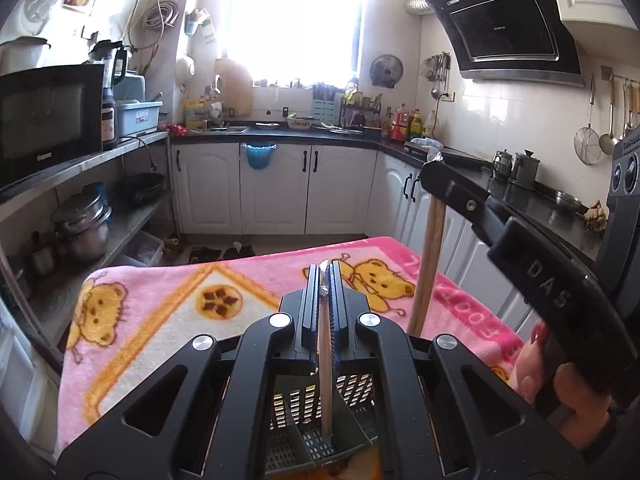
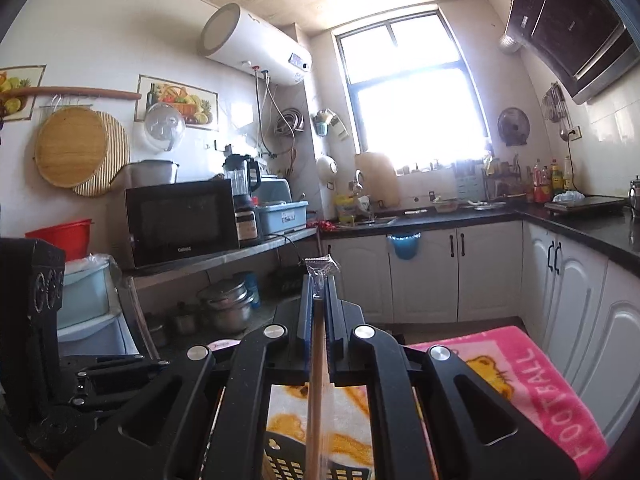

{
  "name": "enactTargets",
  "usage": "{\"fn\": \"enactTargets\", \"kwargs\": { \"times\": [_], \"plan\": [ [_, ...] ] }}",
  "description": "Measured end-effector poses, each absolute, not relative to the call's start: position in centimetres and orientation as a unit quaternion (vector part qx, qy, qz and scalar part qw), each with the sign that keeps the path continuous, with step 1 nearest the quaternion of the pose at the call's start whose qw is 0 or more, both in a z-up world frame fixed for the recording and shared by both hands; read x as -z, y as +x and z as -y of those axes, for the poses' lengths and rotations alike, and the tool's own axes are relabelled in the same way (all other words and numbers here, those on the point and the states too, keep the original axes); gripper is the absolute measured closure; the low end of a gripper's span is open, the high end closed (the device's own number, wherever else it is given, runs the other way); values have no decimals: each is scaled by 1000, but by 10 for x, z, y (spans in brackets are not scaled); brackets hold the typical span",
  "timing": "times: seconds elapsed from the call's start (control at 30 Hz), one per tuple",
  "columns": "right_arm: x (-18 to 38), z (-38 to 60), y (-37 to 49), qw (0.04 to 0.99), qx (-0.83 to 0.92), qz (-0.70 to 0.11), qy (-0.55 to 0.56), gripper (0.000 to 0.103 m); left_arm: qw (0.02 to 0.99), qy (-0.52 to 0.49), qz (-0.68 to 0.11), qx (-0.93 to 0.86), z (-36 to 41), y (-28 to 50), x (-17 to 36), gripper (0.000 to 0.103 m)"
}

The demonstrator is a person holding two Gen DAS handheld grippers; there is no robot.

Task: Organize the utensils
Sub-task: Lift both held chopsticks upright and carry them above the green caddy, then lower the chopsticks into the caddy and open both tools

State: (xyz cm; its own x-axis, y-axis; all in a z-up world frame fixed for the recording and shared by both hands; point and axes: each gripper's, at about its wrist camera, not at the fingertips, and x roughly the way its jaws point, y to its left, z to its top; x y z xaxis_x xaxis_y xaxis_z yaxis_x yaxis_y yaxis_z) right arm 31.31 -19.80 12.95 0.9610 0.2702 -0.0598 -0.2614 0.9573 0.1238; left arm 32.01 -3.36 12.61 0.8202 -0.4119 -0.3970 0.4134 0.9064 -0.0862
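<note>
My left gripper (image 1: 325,276) is shut on a pair of wooden chopsticks (image 1: 326,380) in a clear wrapper. They hang down from the jaws into a dark perforated utensil basket (image 1: 304,440), which stands on the pink bear blanket (image 1: 160,320). My right gripper (image 2: 319,284) is shut on another wrapped pair of chopsticks (image 2: 318,380), with the crumpled wrapper tip sticking out past the fingertips. That pair points down toward the same basket (image 2: 280,464). In the left wrist view the right gripper (image 1: 430,168) hovers to the right, and its chopsticks (image 1: 430,264) hang over the blanket.
A steel shelf (image 1: 80,160) with a microwave (image 1: 48,116) and pots (image 1: 82,224) runs along the left. White cabinets (image 1: 276,188) and a black counter (image 1: 540,208) line the back and right. A person's hand (image 1: 576,396) grips the right tool.
</note>
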Motion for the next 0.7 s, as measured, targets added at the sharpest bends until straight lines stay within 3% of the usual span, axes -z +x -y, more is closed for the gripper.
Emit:
{"fn": "enactTargets", "kwargs": {
  "times": [0.33,0.43,0.7],
  "plan": [
    [-92,200,313,987,-134,-64,58,95,950,-9,-228,214,32,321,-95,101],
    [-88,201,306,986,-138,-72,65,84,948,-12,-237,210,27,319,-90,101],
    [-74,203,291,983,-122,-122,58,76,948,-22,-251,195,12,305,-85,84]
  ]
}}
